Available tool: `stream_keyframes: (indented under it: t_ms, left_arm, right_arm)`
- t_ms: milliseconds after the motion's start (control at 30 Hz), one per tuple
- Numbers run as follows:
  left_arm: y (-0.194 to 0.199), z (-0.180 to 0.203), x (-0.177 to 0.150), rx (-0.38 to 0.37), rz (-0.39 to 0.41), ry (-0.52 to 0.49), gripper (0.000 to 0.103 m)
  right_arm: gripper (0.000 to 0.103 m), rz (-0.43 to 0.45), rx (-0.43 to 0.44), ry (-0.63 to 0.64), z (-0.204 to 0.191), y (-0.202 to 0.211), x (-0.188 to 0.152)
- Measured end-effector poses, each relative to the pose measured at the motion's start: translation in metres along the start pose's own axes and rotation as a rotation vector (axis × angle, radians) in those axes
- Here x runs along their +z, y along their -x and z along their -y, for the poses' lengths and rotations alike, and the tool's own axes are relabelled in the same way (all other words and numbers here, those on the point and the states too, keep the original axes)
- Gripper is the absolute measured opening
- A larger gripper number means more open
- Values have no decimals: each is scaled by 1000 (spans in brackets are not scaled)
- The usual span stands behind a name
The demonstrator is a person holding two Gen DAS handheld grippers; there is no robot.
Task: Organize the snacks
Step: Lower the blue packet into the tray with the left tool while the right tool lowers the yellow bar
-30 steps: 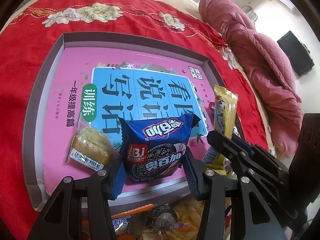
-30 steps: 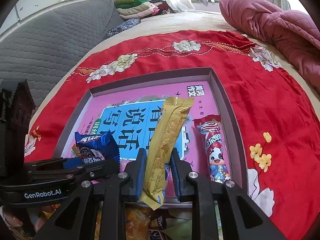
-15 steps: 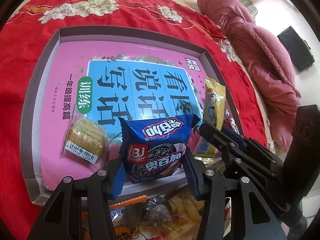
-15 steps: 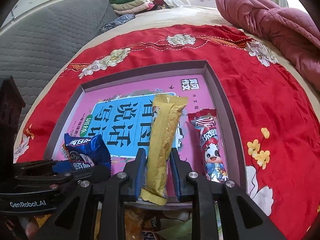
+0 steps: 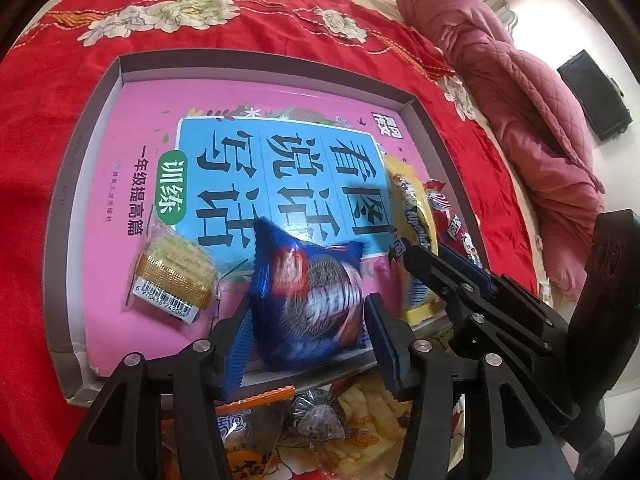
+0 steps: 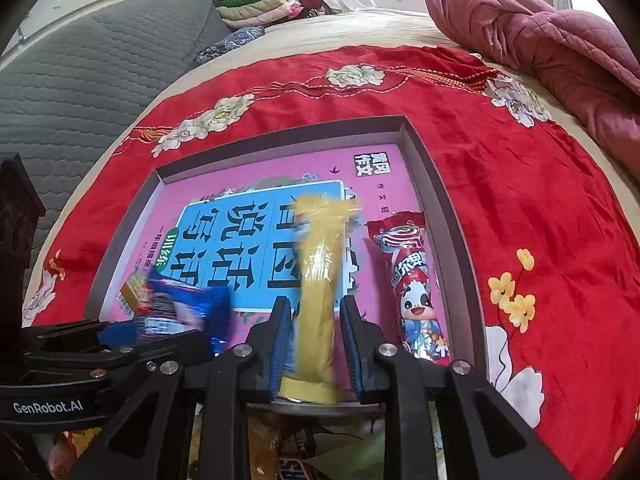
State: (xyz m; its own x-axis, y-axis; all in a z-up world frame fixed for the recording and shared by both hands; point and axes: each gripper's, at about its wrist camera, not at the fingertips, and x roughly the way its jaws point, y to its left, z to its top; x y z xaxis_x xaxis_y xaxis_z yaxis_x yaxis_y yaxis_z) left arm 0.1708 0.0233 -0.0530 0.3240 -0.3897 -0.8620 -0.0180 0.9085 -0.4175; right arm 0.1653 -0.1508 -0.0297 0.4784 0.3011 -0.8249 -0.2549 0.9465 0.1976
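The shallow box lid point(image 5: 68, 184) lies on the red bedspread point(image 5: 48, 92), lined with a pink workbook cover. The left gripper point(image 5: 308, 332), its jaws just opening, straddles the blue cookie packet point(image 5: 308, 292) at 6 o'clock; whether the pads still press on it cannot be told. Let it settle beside the gold wafer pack point(image 5: 176, 276) at 8 o'clock. The right gripper point(image 6: 316, 332) is clamped on the yellow stick snack point(image 6: 320, 280); lay it parallel to the red cow-print stick point(image 6: 412, 288) at 3 o'clock.
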Motion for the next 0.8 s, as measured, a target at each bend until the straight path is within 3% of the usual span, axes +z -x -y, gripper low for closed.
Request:
stream_keyframes:
  t_ms: [800]
  left_arm:
    - [23, -1, 1, -15, 45, -7, 58]
  right_arm:
    - [26, 20, 0, -6, 1, 12, 1]
